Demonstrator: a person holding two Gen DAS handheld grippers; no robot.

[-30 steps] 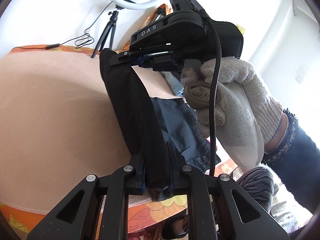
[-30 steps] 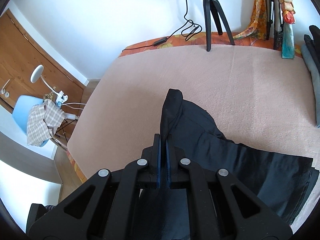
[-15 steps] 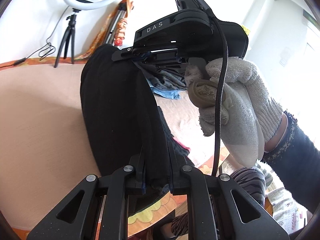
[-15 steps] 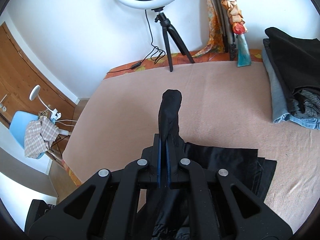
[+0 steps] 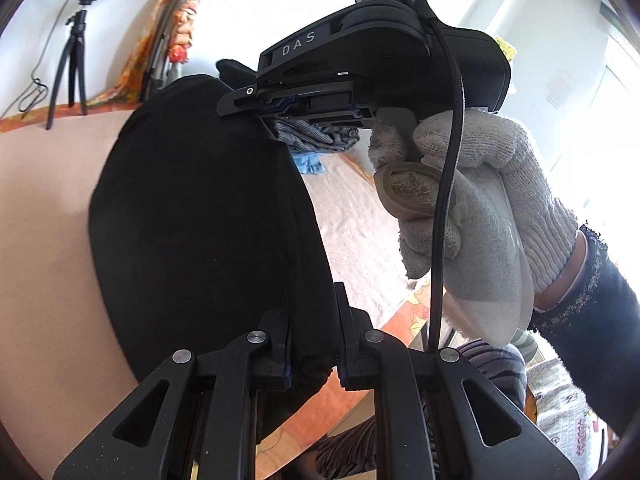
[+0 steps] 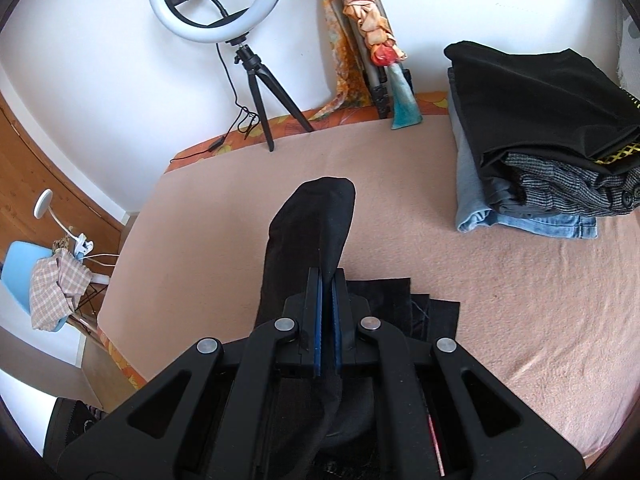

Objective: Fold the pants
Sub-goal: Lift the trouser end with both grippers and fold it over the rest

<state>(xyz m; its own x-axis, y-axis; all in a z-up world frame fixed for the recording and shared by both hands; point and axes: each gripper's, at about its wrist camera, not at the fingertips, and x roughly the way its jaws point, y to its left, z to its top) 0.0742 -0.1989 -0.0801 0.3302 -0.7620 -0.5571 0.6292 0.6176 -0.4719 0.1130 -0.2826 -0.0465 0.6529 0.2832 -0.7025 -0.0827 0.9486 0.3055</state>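
I have both grippers clamped on the black pants (image 5: 208,216). My left gripper (image 5: 313,344) has its jaws pressed onto a thick bunch of the fabric, which rises from the jaws in a broad dark fold toward the right gripper (image 5: 276,114) farther off. That one sits in a gloved hand (image 5: 472,208) and bites the far end of the same fold. In the right wrist view the jaws are nearly together with only a thin layer of cloth between the blue pads (image 6: 318,320) — the pants stand up beyond them as a rounded hump, and the rest lies flat on the pink blanket (image 6: 500,300) just beneath. A stack of folded clothes (image 6: 540,140) sits at the far right, a ring light (image 6: 218,0) far left.
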